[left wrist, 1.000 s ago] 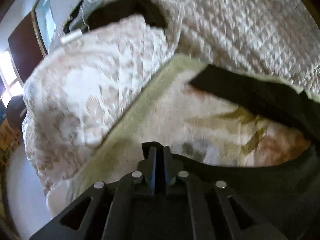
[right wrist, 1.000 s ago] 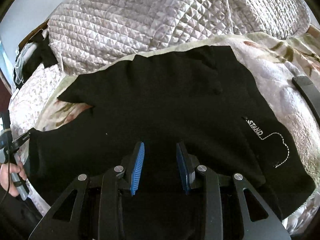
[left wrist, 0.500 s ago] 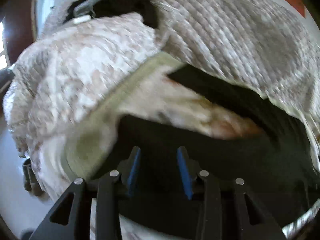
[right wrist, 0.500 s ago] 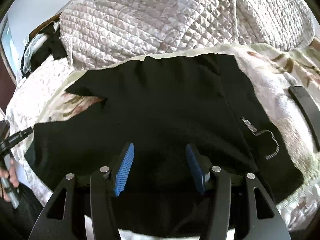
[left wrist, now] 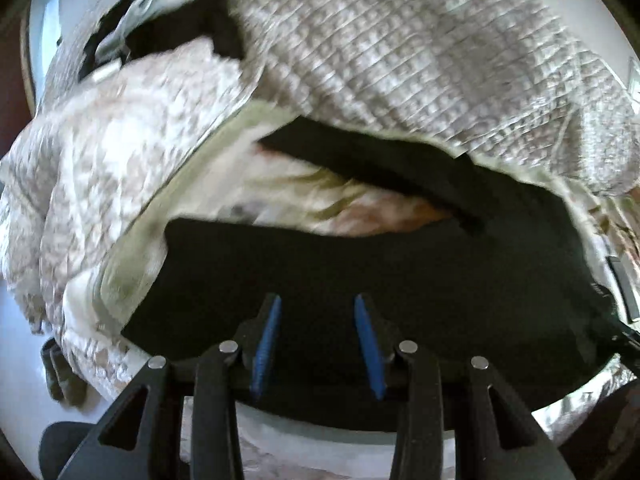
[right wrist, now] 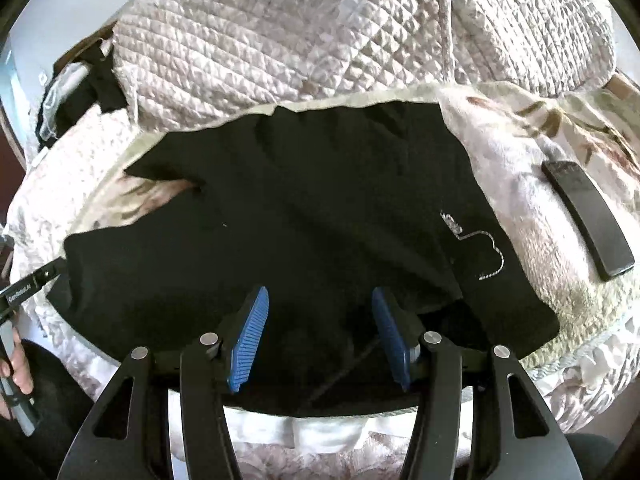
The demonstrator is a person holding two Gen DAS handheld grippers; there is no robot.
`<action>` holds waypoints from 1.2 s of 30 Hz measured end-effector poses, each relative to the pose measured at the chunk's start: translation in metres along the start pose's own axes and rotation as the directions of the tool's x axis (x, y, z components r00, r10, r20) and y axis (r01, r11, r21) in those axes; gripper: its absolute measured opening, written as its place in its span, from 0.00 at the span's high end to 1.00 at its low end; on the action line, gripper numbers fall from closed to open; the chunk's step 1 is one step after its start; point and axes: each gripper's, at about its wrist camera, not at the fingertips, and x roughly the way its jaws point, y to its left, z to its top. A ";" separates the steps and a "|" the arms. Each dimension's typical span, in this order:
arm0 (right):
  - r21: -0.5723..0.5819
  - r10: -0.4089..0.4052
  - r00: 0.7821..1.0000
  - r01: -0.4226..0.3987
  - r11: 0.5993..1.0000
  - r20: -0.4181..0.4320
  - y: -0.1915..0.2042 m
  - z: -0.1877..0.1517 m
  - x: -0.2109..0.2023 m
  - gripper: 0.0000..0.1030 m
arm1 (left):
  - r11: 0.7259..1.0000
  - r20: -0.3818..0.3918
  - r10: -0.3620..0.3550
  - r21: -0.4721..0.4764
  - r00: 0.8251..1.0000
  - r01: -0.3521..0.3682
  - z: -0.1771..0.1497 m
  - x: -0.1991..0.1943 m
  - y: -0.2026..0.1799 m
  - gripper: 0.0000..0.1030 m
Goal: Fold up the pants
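Note:
Black pants (right wrist: 300,200) lie spread flat on the bed, with white stitching (right wrist: 476,240) near their right end. Two legs part at the left, and floral blanket shows in the gap. My right gripper (right wrist: 320,292) hovers open over the near edge of the pants, its blue pads (right wrist: 248,340) holding nothing. In the left wrist view, my left gripper (left wrist: 317,300) is open too, above the left end of the pants (left wrist: 360,264), with nothing between its fingers. The left gripper's tip (right wrist: 36,280) and the hand holding it (right wrist: 18,364) show at the right view's left edge.
A floral blanket (right wrist: 520,160) lies under the pants, and a quilted cover (right wrist: 280,40) is heaped behind them. A flat dark remote-like object (right wrist: 588,220) rests on the blanket to the right. Dark clothes (right wrist: 80,92) are piled at the back left. The bed's edge runs just below both grippers.
My left gripper was shut at the pants' edge, then opened and drew back and up. My right gripper opened wider and pulled back a little. The pants stay flat.

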 end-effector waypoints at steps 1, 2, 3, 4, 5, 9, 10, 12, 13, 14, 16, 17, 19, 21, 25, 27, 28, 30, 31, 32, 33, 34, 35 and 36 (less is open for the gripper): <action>-0.006 0.006 1.000 -0.006 1.000 0.004 0.002 0.001 -0.002 0.47 | 1.000 0.013 -0.009 0.007 1.000 0.009 0.003 -0.005 -0.004 0.59; -0.010 0.010 1.000 -0.010 1.000 0.005 0.003 0.002 -0.004 0.47 | 1.000 0.022 -0.022 0.013 1.000 0.022 0.007 -0.009 -0.007 0.57; -0.016 0.017 1.000 -0.017 1.000 0.011 0.006 0.003 -0.006 0.47 | 0.999 0.032 -0.036 0.021 0.999 0.035 0.011 -0.013 -0.012 0.56; -0.020 0.020 1.000 -0.020 1.000 0.013 0.006 0.004 -0.008 0.47 | 0.999 0.042 -0.041 0.028 0.998 0.040 0.012 -0.018 -0.016 0.56; -0.029 0.026 1.000 -0.026 0.999 0.018 0.008 0.006 -0.010 0.47 | 0.998 0.051 -0.046 0.037 0.998 0.044 0.015 -0.021 -0.021 0.56; -0.063 0.040 0.999 -0.038 0.997 0.034 0.013 0.010 -0.016 0.47 | 0.996 0.066 -0.068 0.058 0.996 0.064 0.021 -0.027 -0.035 0.54; -0.069 0.041 0.998 -0.039 0.997 0.036 0.014 0.012 -0.016 0.47 | 0.996 0.069 -0.072 0.062 0.995 0.067 0.023 -0.027 -0.038 0.54; -0.077 0.041 0.998 -0.039 0.996 0.036 0.014 0.015 -0.016 0.47 | 0.995 0.070 -0.076 0.069 0.995 0.071 0.025 -0.028 -0.042 0.52; -0.078 0.044 0.998 -0.041 0.996 0.035 0.013 0.016 -0.016 0.47 | 0.995 0.069 -0.077 0.071 0.995 0.072 0.025 -0.027 -0.044 0.51; -0.078 0.047 0.998 -0.044 0.996 0.034 0.013 0.017 -0.015 0.44 | 0.995 0.068 -0.078 0.073 0.995 0.073 0.025 -0.026 -0.044 0.50; -0.082 0.050 0.998 -0.047 0.996 0.034 0.012 0.019 -0.014 0.42 | 0.995 0.066 -0.075 0.077 0.995 0.070 0.026 -0.024 -0.047 0.49; -0.085 0.050 0.998 -0.047 0.995 0.032 0.012 0.020 -0.013 0.42 | 0.995 0.064 -0.075 0.077 0.995 0.070 0.027 -0.022 -0.048 0.48; -0.089 0.055 0.998 -0.052 0.995 0.028 0.012 0.022 -0.010 0.42 | 0.994 0.059 -0.078 0.078 0.995 0.073 0.029 -0.019 -0.049 0.46; -0.091 0.062 0.998 -0.060 0.994 0.018 0.011 0.025 -0.006 0.42 | 0.994 0.047 -0.083 0.080 0.995 0.079 0.031 -0.013 -0.050 0.46; -0.106 0.063 0.998 -0.062 0.992 0.003 0.010 0.032 0.003 0.42 | 0.992 0.017 -0.099 0.083 0.995 0.097 0.035 0.002 -0.051 0.43; -0.121 0.075 0.997 -0.077 0.990 -0.020 0.008 0.039 0.013 0.42 | 0.989 -0.010 -0.119 0.085 0.993 0.120 0.038 0.014 -0.050 0.42; -0.127 0.078 0.997 -0.081 0.989 -0.028 0.007 0.042 0.017 0.42 | 0.988 -0.025 -0.126 0.088 0.992 0.127 0.040 0.021 -0.049 0.42; -0.137 0.085 0.995 -0.090 0.986 -0.044 0.005 0.049 0.025 0.42 | 0.986 -0.054 -0.136 0.089 0.989 0.140 0.046 0.035 -0.046 0.42; -0.145 0.087 0.995 -0.094 0.985 -0.056 0.002 0.057 0.032 0.42 | 0.985 -0.067 -0.143 0.087 0.987 0.149 0.050 0.043 -0.044 0.42; -0.150 0.085 0.994 -0.094 0.984 -0.064 0.000 0.063 0.037 0.42 | 0.985 -0.077 -0.147 0.082 0.986 0.153 0.056 0.051 -0.041 0.42; -0.155 0.086 0.994 -0.096 0.983 -0.068 -0.002 0.067 0.041 0.42 | 0.984 -0.082 -0.152 0.079 0.985 0.158 0.061 0.057 -0.039 0.42; -0.169 0.089 0.993 -0.101 0.980 -0.077 -0.004 0.076 0.049 0.42 | 0.983 -0.084 -0.158 0.079 0.984 0.165 0.068 0.064 -0.037 0.42; -0.176 0.084 0.993 -0.098 0.979 -0.082 -0.006 0.080 0.054 0.42 | 0.983 -0.083 -0.158 0.079 0.984 0.164 0.076 0.072 -0.036 0.42; -0.186 0.078 0.993 -0.094 0.978 -0.088 -0.008 0.087 0.060 0.42 | 0.982 -0.080 -0.160 0.084 0.984 0.166 0.083 0.080 -0.034 0.40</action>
